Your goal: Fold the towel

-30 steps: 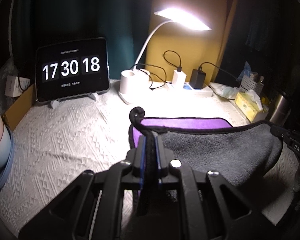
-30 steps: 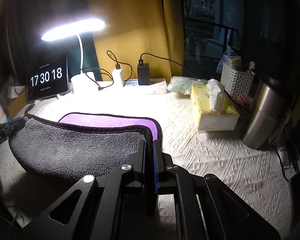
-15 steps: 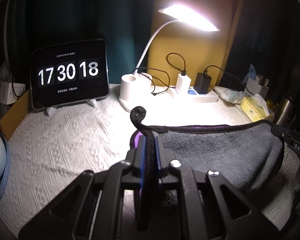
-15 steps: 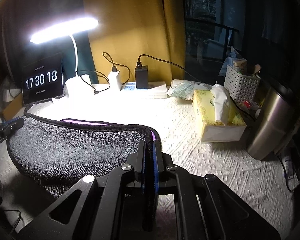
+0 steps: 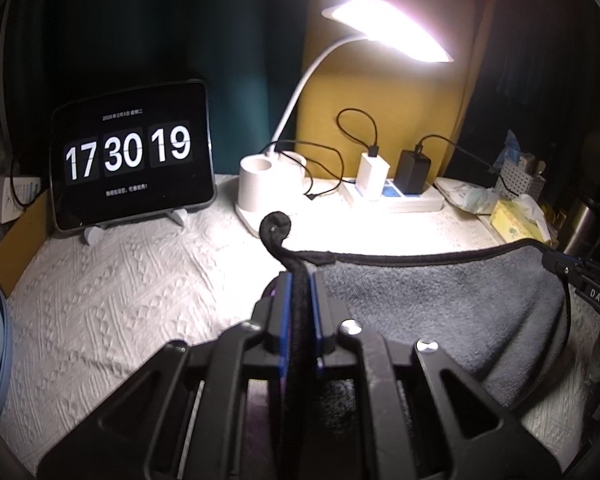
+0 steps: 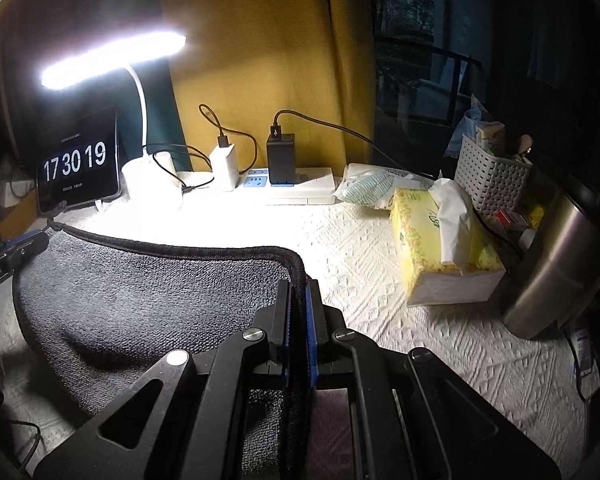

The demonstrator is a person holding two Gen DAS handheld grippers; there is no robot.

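Note:
The towel (image 5: pixel 432 304) is grey with a black hem and a purple other side. It hangs between my two grippers above the white tablecloth, its grey side facing me. My left gripper (image 5: pixel 299 280) is shut on the towel's left corner, and the hem curls up beyond the fingertips. My right gripper (image 6: pixel 298 286) is shut on the right corner of the towel (image 6: pixel 148 292). The right gripper's tip shows at the right edge of the left wrist view (image 5: pixel 560 266); the left gripper's tip shows at the left edge of the right wrist view (image 6: pixel 24 246).
At the back stand a tablet clock (image 5: pixel 130 156), a lit white desk lamp (image 5: pixel 260 188) and a power strip with chargers (image 6: pixel 288 184). A yellow tissue box (image 6: pixel 440 252), white basket (image 6: pixel 492 178) and steel flask (image 6: pixel 552 268) stand right. A white tablecloth (image 5: pixel 120 280) covers the table.
Both grippers have carried the towel's held edge forward toward the back of the table. The purple strip that showed beyond the grey side is now covered.

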